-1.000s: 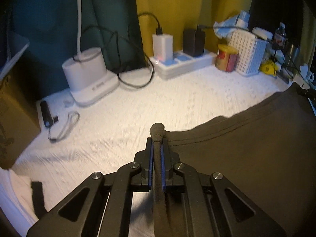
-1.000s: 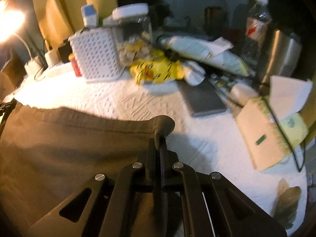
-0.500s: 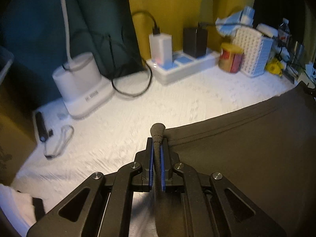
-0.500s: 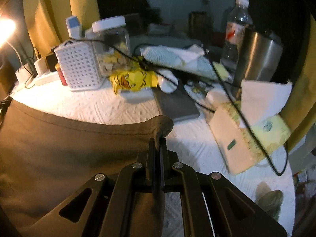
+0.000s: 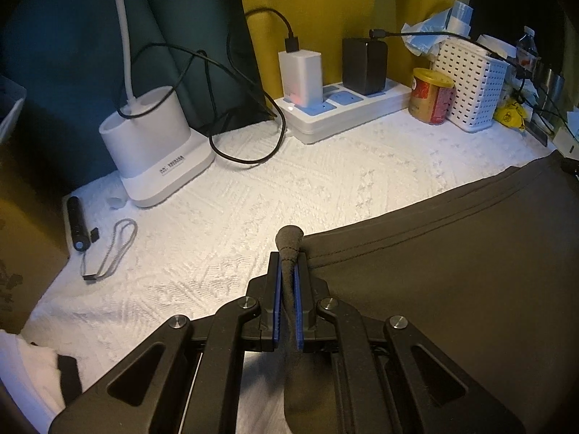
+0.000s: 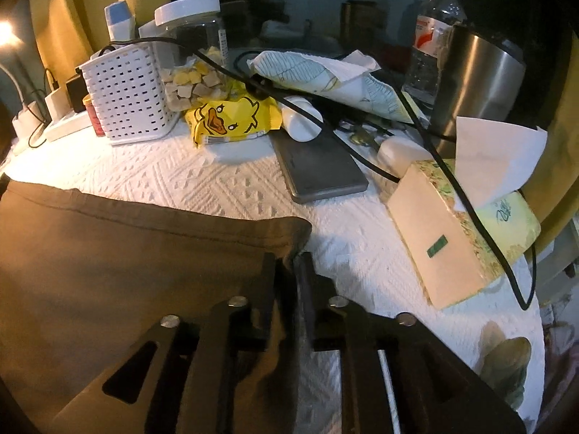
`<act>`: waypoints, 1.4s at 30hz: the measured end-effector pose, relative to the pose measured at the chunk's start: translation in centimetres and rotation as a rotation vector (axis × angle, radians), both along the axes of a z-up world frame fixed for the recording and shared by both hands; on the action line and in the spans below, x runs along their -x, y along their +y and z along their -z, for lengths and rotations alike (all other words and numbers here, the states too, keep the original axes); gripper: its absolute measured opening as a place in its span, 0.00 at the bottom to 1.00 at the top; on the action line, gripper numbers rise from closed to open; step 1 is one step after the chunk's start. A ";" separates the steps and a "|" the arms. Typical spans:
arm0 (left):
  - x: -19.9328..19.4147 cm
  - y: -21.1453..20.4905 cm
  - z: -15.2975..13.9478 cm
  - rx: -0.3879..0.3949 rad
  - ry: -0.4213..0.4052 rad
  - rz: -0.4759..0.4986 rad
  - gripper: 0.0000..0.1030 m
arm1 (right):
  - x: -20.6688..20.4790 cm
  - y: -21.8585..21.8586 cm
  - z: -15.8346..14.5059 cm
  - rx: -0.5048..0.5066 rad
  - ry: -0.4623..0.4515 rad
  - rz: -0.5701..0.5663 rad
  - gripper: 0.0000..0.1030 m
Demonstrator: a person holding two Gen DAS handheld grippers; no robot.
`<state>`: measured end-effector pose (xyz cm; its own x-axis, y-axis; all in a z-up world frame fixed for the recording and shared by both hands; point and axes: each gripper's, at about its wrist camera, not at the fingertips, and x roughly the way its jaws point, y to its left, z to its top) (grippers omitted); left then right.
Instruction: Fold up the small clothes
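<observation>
Left wrist view first: left gripper [image 5: 288,266] clenched tight on a bunched corner of the brown garment [image 5: 452,253], fabric pinched between the blue pads [image 5: 276,289] and poking out past the tips. Garment lies spread over the right half of the white textured cover [image 5: 289,188], hem running toward far right. Far side: lamp base [image 5: 152,144] at left, power strip [image 5: 347,112] with chargers in the middle, red can [image 5: 430,96] just beside white basket [image 5: 474,86] at right.

Right wrist view: right gripper [image 6: 289,264] jaws opening, a gap showing, garment corner [image 6: 286,235] between them, not pressed. Brown garment [image 6: 126,271] fills the near left. Far: white basket [image 6: 126,97], yellow duck packet [image 6: 231,115], grey tablet [image 6: 318,166]; tissue box [image 6: 459,231] at right.
</observation>
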<state>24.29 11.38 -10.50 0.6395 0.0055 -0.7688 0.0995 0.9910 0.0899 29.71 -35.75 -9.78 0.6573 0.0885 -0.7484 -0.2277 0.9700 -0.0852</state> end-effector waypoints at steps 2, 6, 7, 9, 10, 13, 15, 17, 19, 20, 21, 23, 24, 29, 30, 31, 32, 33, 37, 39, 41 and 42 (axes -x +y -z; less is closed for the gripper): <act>0.4 0.0 -0.5 -0.006 -0.001 0.002 0.06 | 0.5 0.0 -0.4 -0.004 -0.013 0.002 0.29; 1.1 0.1 -1.2 -0.011 0.007 -0.005 0.06 | 1.5 0.0 -1.2 -0.009 -0.029 0.007 0.36; 1.2 0.2 -1.3 -0.004 0.007 -0.011 0.07 | 1.6 0.1 -1.3 -0.011 -0.029 0.008 0.36; 1.8 0.4 -1.7 0.006 -0.003 -0.022 0.07 | 2.2 0.1 -1.6 -0.011 -0.036 0.008 0.36; 2.2 0.5 -2.0 0.006 -0.009 -0.027 0.07 | 2.4 0.1 -1.7 -0.010 -0.039 0.009 0.36; 3.4 0.6 -2.8 0.016 -0.023 -0.036 0.07 | 3.2 0.0 -2.0 -0.006 -0.040 0.011 0.36; 4.1 0.5 -3.1 0.022 -0.028 -0.040 0.07 | 3.9 -0.1 -2.1 0.000 -0.039 0.013 0.36; 5.1 0.5 -3.2 0.028 -0.030 -0.048 0.07 | 4.8 -0.5 -2.2 -0.002 -0.037 0.021 0.36; 5.7 0.4 -3.2 0.038 -0.027 -0.053 0.07 | 5.7 -0.9 -2.1 -0.007 -0.031 0.030 0.36; 6.3 0.4 -3.2 0.045 -0.025 -0.056 0.07 | 6.4 -1.3 -2.0 -0.011 -0.023 0.036 0.36; 6.7 0.2 -3.1 0.051 -0.024 -0.057 0.07 | 7.0 -1.6 -1.8 -0.016 -0.015 0.040 0.36; 7.8 0.0 -3.1 0.071 -0.021 -0.057 0.07 | 8.2 -2.2 -1.5 -0.032 0.003 0.048 0.36; 8.3 -0.2 -3.2 0.079 -0.021 -0.057 0.07 | 8.9 -2.5 -1.3 -0.042 0.013 0.051 0.36; 10.9 -0.6 -3.0 0.120 -0.017 -0.077 0.07 | 12.5 -4.1 -0.5 -0.110 0.055 0.065 0.36; 11.2 -0.6 -2.9 0.125 -0.014 -0.080 0.07 | 13.0 -4.3 -0.3 -0.124 0.059 0.065 0.36; 11.7 -0.7 -2.7 0.131 -0.008 -0.084 0.07 | 13.5 -4.5 -0.2 -0.140 0.066 0.063 0.36; 12.1 -0.8 -2.5 0.134 -0.005 -0.087 0.07 | 14.2 -4.5 0.1 -0.163 0.078 0.052 0.36; 12.4 -0.9 -2.4 0.137 -0.002 -0.088 0.07 | 14.6 -4.5 0.3 -0.174 0.084 0.045 0.36; 13.9 -1.4 -2.0 0.156 0.008 -0.090 0.07 | 16.1 -3.8 0.5 -0.166 0.079 0.013 0.21; 14.4 -1.6 -1.8 0.167 0.013 -0.093 0.07 | 16.8 -3.5 0.6 -0.125 0.069 0.005 0.04; 15.0 -1.8 -1.7 0.175 0.018 -0.101 0.08 | 17.2 -3.7 0.7 -0.110 0.062 0.006 0.04; 15.2 -1.8 -1.7 0.178 0.018 -0.106 0.09 | 17.4 -3.9 0.7 -0.097 0.054 0.020 0.04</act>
<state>9.05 9.62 -8.77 0.6283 -0.0654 -0.7752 -0.0060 0.9960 -0.0889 12.29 -39.64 -10.44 0.6184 0.1495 -0.7715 -0.2097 0.9775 0.0213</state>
